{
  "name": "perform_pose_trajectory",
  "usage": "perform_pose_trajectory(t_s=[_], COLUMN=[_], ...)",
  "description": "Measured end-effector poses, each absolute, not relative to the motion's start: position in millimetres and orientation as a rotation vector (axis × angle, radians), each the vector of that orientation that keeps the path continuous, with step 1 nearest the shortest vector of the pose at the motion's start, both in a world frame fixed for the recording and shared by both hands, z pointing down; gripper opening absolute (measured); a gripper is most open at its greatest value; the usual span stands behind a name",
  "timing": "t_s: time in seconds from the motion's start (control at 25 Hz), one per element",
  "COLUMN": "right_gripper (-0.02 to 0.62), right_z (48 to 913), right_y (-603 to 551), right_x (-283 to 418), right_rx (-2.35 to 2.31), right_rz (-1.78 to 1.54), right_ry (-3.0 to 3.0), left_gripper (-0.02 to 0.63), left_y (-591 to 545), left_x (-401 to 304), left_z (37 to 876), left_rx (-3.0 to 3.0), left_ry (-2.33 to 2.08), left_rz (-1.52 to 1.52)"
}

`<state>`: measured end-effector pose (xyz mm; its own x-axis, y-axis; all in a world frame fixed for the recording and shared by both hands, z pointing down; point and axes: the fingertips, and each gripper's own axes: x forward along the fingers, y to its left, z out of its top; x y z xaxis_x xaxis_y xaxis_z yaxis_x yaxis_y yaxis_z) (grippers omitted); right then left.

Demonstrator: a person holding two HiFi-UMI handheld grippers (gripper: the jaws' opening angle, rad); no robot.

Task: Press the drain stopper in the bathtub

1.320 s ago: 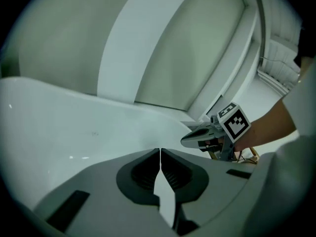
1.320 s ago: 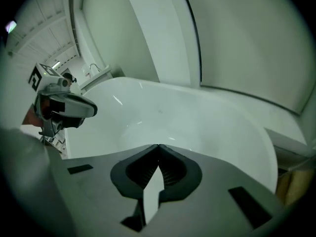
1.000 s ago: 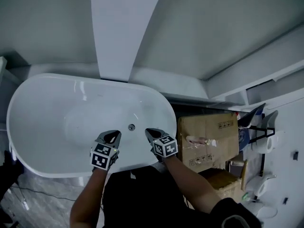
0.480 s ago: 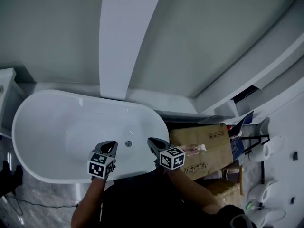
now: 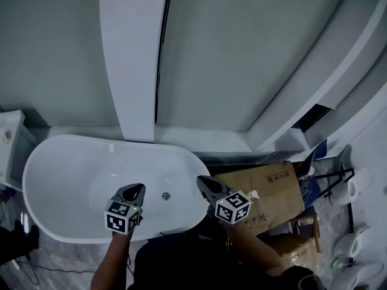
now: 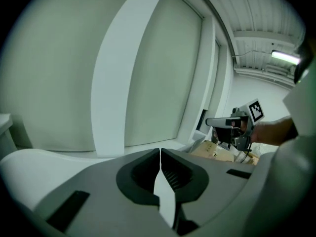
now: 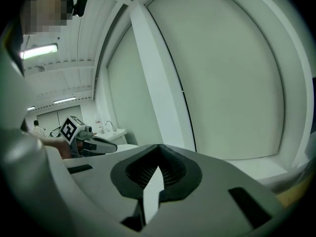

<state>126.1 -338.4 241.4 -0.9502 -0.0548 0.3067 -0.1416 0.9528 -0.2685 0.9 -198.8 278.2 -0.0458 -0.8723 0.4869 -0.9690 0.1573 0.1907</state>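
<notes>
the small round metal drain stopper [image 5: 165, 196] in the white oval bathtub [image 5: 66, 168] is seen between the left gripper [image 5: 138, 190], judged nearer, and the right gripper [image 5: 202, 180], both with jaws pressed together.

The person reaches both arms forward and down, with a gripper in each hand. The left gripper [image 5: 136, 190] points away from the body, its jaws pressed together at the tips with nothing between them. The right gripper [image 5: 204, 182] is held beside it at about the same height, with a clear gap between the two. Its jaws are closed and empty too. The left forearm [image 5: 110, 261] is bare.
</notes>
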Motion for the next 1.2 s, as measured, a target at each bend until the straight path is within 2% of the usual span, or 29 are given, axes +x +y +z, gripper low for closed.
perform_pose_trajectory(t_s=[0.16,0.4,0.84,1.2], right_gripper=[0.012,0.012,0.012,0.012], right_z=[199,158,129,115], right_y=[-366,-396,-419,-406], right_x=[155,186,188,176], right_rx=[0.092,-0.085,-0.119,-0.062], right_rz=[0.380,0.508,0.402,0.385], right_ry=[-2.871,-2.970,-3.048,-3.084], left_gripper=[0.023,0.023,0.023,0.023], left_y=[-226,-262,-304,-306], left_x=[28,38,59,42], left_z=[242,196,174,143], left_rx=[1.811,1.720,1.746,1.832], left_ry=[-1.958,-2.124,-2.167,-2.201], left_rz=[0.335,0.198,0.199,0.178])
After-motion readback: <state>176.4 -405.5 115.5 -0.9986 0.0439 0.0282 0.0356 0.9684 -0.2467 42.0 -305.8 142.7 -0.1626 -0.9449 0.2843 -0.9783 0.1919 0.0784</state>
